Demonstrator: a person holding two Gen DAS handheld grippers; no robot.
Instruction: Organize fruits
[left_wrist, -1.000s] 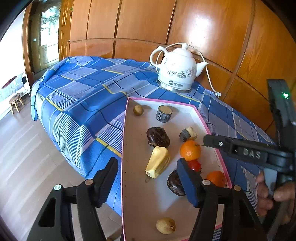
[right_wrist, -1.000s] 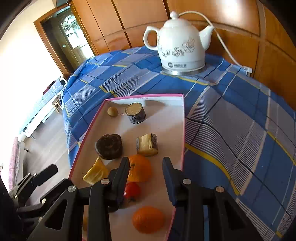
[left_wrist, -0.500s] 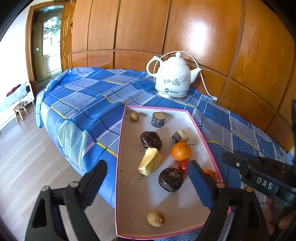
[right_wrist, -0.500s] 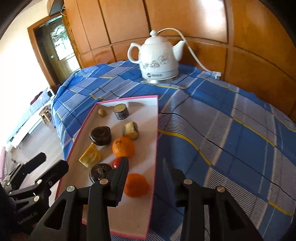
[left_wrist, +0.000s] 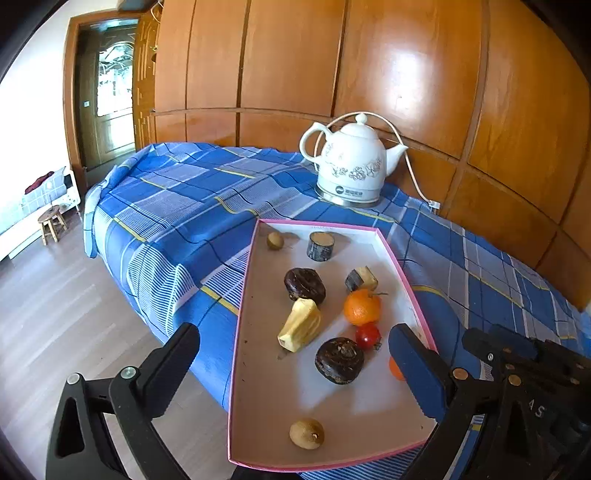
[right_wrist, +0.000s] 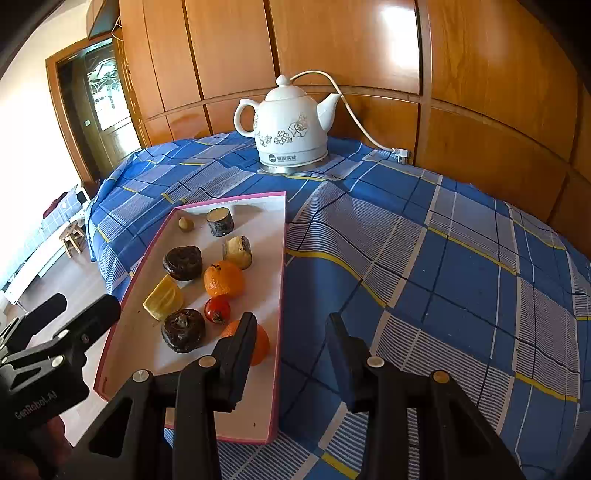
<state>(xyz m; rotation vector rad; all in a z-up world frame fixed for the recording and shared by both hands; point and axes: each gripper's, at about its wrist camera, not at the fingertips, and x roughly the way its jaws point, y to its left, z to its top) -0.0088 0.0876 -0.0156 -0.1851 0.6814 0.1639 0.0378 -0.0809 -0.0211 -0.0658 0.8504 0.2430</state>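
- Left wrist view: your left gripper hung above the near half of the tray, its jaws opening wide with nothing pressed between them. The dark fruit and the yellow piece lay under the gap, with the tomato and orange just beyond. To do this step well, you needed to pick one fruit, centre it between the pads and come down clear of its neighbours, since they sat close together.
- Against the earlier frame here, the jaws stood much wider and the gripper had backed off, so more of the tray showed.
- Right wrist view: your right gripper had its jaws a little apart and empty, straddling the tray's right wall, with the near orange behind the left finger. The tabletop to the right was a likely place to set fruit.
- Earlier this gripper sat over the fruit; now it had swung right.
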